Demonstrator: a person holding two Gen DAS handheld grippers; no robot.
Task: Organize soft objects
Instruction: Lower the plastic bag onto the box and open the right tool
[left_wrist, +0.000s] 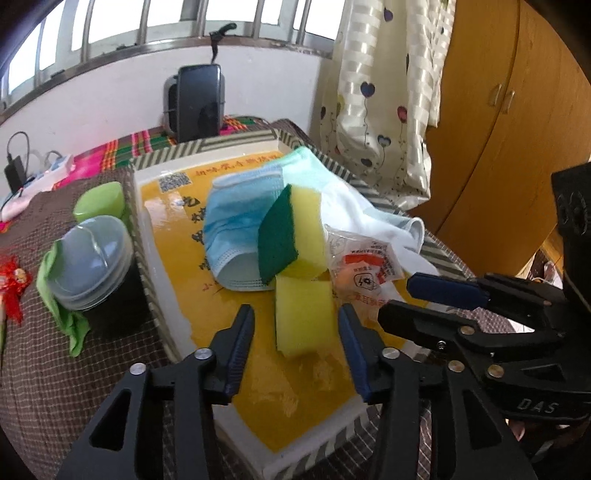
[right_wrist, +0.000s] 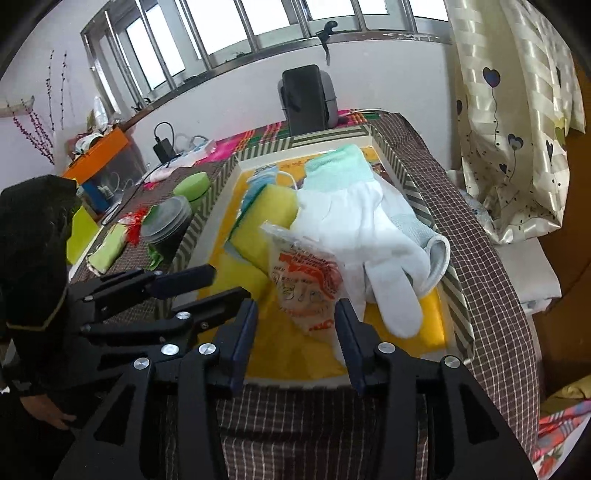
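A striped-rim tray (left_wrist: 147, 284) with a yellow floor holds the soft things. Blue face masks (left_wrist: 229, 221) lie at its back, with a green-and-yellow scrub sponge (left_wrist: 291, 232) propped on them. A plain yellow sponge (left_wrist: 303, 317) lies flat between the fingers of my left gripper (left_wrist: 295, 332), which is open with gaps on both sides. A white glove (right_wrist: 369, 229) with a mint cuff drapes over the tray's right rim. A clear plastic packet (right_wrist: 303, 280) with red print leans by the glove; its lower end sits between the open fingers of my right gripper (right_wrist: 295, 321), and they do not press on it.
Left of the tray stand a dark jar with a clear lid (left_wrist: 92, 254), a green-lidded tub (left_wrist: 99, 201) and a green cloth (left_wrist: 62, 317). A phone on a stand (left_wrist: 197, 103) is at the back, a power strip (left_wrist: 48, 170) far left. A curtain (left_wrist: 388, 110) hangs on the right.
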